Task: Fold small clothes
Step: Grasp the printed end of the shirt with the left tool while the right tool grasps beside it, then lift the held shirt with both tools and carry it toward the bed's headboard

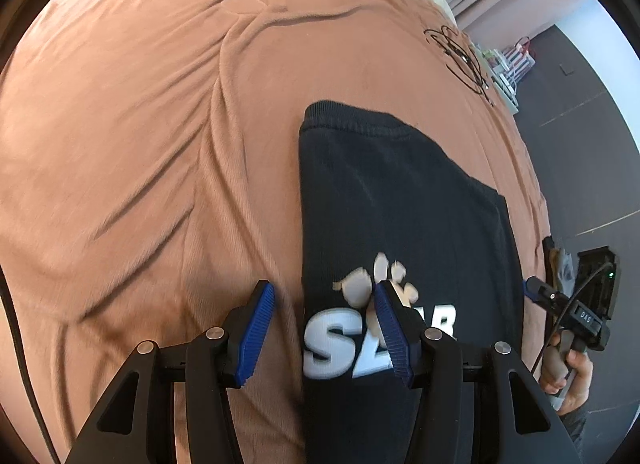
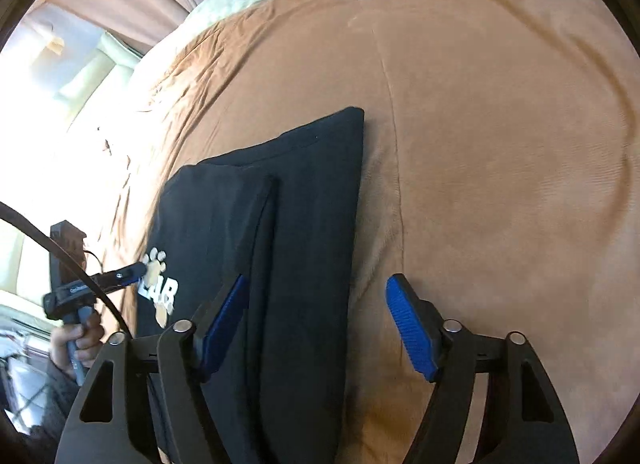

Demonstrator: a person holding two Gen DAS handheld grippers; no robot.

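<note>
On the bed's brown blanket (image 1: 140,144), seen from the left wrist, a dark shirt (image 1: 400,192) lay folded into a long strip, its white lettering nearest. The left tongs (image 1: 324,328) stood partly open, empty, straddling the strip's left edge. To grip well, they should have dropped lower and pinched every layer.

From the right wrist, the right tongs (image 2: 316,324) gaped over the shirt's right edge, holding nothing. Both pairs probably needed matching bites, level with each other, before carrying the near end toward the collar.
</note>
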